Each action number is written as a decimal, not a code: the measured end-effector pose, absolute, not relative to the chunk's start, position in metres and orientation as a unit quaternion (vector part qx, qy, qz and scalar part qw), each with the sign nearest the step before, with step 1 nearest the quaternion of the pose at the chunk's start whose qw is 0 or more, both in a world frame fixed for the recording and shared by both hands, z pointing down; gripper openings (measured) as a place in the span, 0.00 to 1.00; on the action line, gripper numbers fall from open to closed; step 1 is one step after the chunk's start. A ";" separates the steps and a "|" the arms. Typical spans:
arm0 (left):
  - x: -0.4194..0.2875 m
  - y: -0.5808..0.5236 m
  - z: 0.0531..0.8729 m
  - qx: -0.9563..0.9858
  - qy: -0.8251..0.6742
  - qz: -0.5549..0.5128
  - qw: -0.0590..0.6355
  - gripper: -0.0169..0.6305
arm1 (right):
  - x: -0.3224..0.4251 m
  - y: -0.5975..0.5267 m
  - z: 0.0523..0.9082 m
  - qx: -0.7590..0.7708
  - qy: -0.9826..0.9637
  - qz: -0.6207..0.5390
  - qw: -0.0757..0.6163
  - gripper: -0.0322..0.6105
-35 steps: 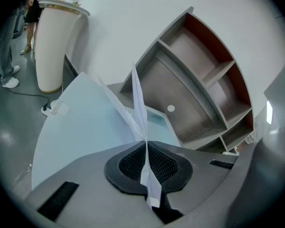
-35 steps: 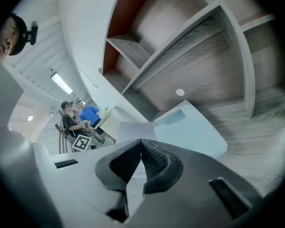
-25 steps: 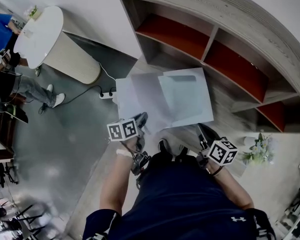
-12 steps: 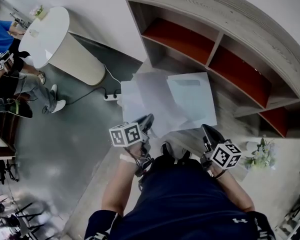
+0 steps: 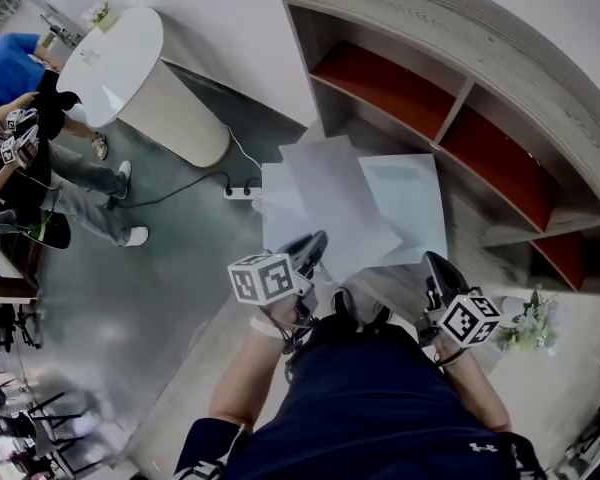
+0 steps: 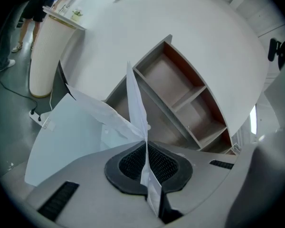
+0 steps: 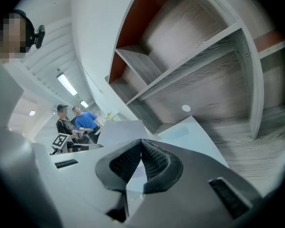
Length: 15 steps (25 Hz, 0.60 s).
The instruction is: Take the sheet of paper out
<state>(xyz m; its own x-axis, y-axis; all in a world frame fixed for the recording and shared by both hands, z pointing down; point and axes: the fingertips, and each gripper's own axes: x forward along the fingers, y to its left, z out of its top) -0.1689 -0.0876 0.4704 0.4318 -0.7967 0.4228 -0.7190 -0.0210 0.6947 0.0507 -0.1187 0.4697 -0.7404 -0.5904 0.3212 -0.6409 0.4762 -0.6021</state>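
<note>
Pull-out step in hand, all in front of the grey wooden shelf unit with red back panels [image 5: 450, 28]. Left gripper [image 6: 145, 151] clamped on white paper sheet [image 5: 325, 183], seemingly part-way out of pale blue plastic sleeve [image 5: 408, 203]. Right gripper [image 7: 141, 144] pinches sleeve. Next, judged: draw sheet clear while sleeve stays held
</note>
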 end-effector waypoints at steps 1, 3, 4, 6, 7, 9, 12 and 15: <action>-0.168 -0.088 0.467 0.715 -0.528 -0.048 0.455 0.05 | 0.050 -0.120 0.468 0.359 -0.859 0.364 0.033 0.07; -0.166 -0.086 0.460 0.719 -0.525 -0.055 0.453 0.05 | 0.050 -0.120 0.464 0.360 -0.858 0.365 0.028 0.07; -0.165 -0.085 0.457 0.720 -0.524 -0.058 0.452 0.05 | 0.050 -0.119 0.462 0.361 -0.857 0.366 0.026 0.07; -0.163 -0.083 0.453 0.721 -0.523 -0.062 0.451 0.05 | 0.051 -0.120 0.458 0.361 -0.858 0.365 0.023 0.07; -0.163 -0.083 0.451 0.721 -0.522 -0.064 0.451 0.05 | 0.051 -0.121 0.457 0.362 -0.858 0.364 0.020 0.07; -0.163 -0.083 0.449 0.721 -0.522 -0.068 0.451 0.05 | 0.050 -0.123 0.454 0.363 -0.858 0.363 0.016 0.07; -0.163 -0.081 0.448 0.720 -0.521 -0.073 0.453 0.05 | 0.050 -0.125 0.454 0.362 -0.859 0.361 0.015 0.07; -0.161 -0.080 0.449 0.719 -0.519 -0.077 0.455 0.05 | 0.051 -0.125 0.455 0.363 -0.858 0.363 0.014 0.07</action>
